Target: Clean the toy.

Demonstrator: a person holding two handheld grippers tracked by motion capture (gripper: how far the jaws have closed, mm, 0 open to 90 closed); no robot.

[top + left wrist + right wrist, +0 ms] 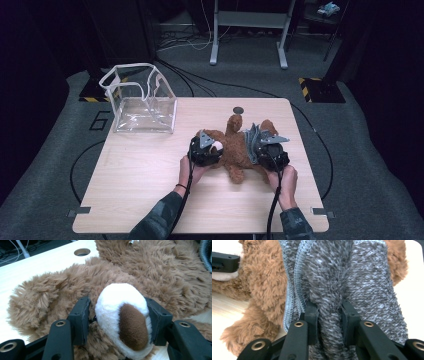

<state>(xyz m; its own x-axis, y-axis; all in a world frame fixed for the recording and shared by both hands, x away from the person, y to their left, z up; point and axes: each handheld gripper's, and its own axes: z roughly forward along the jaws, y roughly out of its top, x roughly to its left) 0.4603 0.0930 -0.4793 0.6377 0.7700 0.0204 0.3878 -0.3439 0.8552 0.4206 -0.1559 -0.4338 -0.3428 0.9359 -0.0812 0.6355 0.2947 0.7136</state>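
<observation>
On the bench [135,170] the soft teddy bear [235,150] yielded easily; left gripper [117,322] clenched its snout [122,315], right gripper [329,322] pinched its grey cloth [352,277].

one plush bear [235,150], one grey cloth [252,140] — one clear bag [142,102]
</observation>
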